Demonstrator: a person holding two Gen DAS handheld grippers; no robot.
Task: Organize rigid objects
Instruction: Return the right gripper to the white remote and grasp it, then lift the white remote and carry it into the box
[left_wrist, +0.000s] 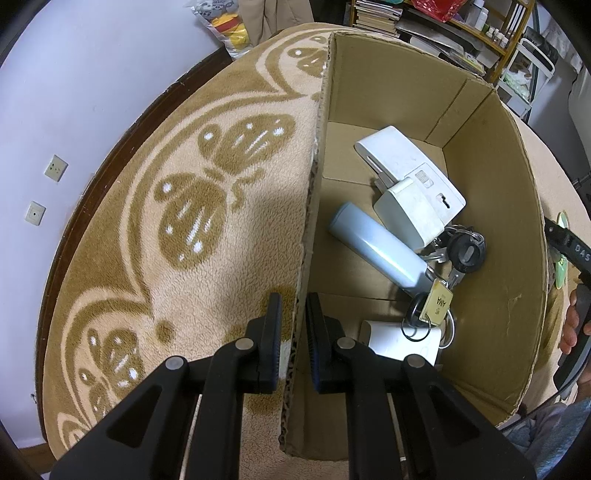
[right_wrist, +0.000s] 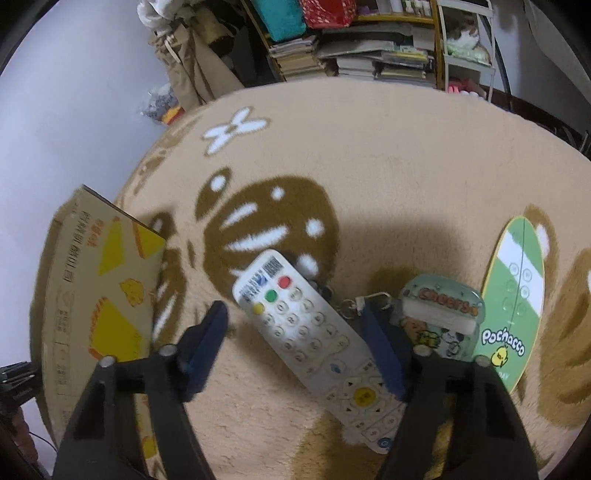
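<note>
Right wrist view: with right gripper (right_wrist: 295, 332) unclenched astride the remote control (right_wrist: 314, 339), centre, then squeeze (left gripper (left_wrist: 293, 332) clamps the cardboard box (left_wrist: 517, 229) wall).

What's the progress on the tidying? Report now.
Done: bottle, keys and white gadgets lie in the box. In hand: left tool clamps the box wall; right tool straddles the remote, not gripping it. Left: remote, keychain, green card.
</note>
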